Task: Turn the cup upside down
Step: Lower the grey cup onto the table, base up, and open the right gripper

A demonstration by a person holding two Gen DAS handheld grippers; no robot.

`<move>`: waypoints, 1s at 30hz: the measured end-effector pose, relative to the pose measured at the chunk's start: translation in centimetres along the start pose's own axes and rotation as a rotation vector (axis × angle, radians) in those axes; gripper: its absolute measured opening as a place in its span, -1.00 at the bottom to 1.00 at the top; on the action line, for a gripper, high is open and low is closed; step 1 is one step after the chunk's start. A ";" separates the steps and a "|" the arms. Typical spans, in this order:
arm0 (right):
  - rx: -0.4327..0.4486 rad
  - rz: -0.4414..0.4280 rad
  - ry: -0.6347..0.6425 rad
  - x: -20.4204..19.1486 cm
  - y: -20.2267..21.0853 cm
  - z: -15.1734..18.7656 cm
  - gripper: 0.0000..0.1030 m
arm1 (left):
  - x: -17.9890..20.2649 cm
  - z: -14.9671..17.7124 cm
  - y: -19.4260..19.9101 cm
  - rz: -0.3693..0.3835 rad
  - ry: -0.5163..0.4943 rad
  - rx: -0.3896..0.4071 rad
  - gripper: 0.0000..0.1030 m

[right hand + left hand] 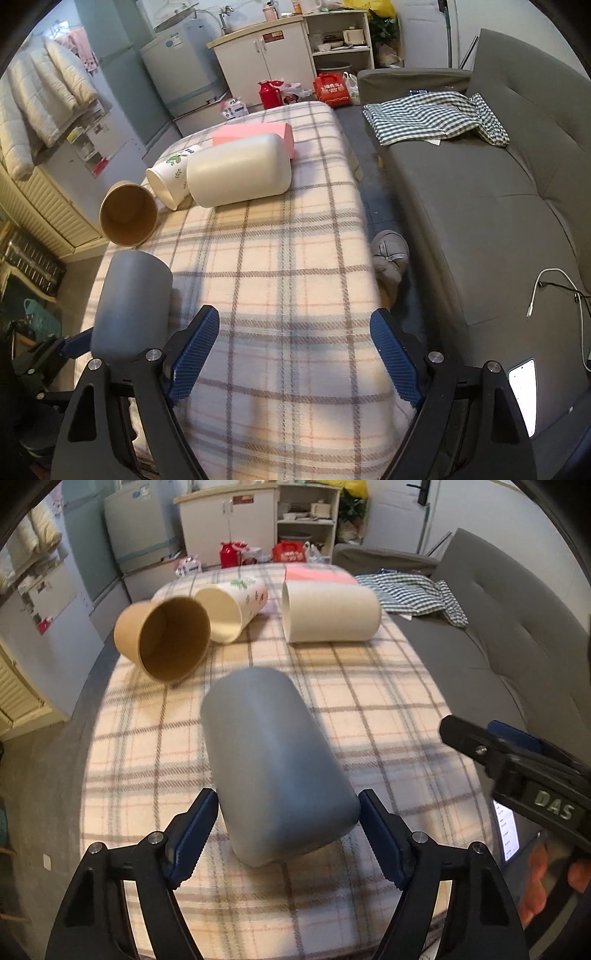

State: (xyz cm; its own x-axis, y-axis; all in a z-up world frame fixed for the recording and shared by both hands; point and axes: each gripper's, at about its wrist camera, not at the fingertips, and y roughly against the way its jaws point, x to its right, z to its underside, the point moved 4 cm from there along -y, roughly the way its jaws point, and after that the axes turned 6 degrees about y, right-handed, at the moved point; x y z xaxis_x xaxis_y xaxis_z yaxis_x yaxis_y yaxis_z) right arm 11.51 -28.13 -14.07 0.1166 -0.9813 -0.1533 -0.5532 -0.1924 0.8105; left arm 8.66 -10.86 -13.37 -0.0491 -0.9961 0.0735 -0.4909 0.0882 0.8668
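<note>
A grey cup (273, 764) lies tilted between the pads of my left gripper (288, 834); the jaws stand wide and close to its closed end, contact unclear. It also shows at the left of the right wrist view (129, 306). My right gripper (291, 354) is open and empty over the plaid table (295, 258), and shows at the right of the left wrist view (517, 760). A brown paper cup (166, 638), a leaf-printed white cup (236, 605) and a large cream cup (328, 613) lie on their sides at the far end.
A pink box (258, 134) sits behind the cream cup. A grey sofa (480, 221) with a checked cloth (436, 114) runs along the right. A slipper (389, 258) lies between table and sofa. A lit phone (522, 387) and white cable (554, 284) rest on the sofa.
</note>
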 end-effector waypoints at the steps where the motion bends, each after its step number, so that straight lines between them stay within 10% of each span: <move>1: -0.001 0.002 -0.001 0.0 0.0 0.0 0.63 | 0.0 -0.1 0.3 -0.001 -0.006 0.006 0.53; 30: -0.016 0.031 0.002 -0.3 -0.2 -0.3 0.63 | -0.2 -6.9 -0.1 0.135 0.002 0.025 0.48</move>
State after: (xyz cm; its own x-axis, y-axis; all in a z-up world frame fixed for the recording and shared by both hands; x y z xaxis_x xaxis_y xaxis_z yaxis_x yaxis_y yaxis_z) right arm 11.84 -27.80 -14.00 0.1009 -0.9868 -0.1267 -0.5433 -0.1613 0.8239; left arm 14.78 -10.76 -10.08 -0.1146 -0.9752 0.1892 -0.5016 0.2212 0.8363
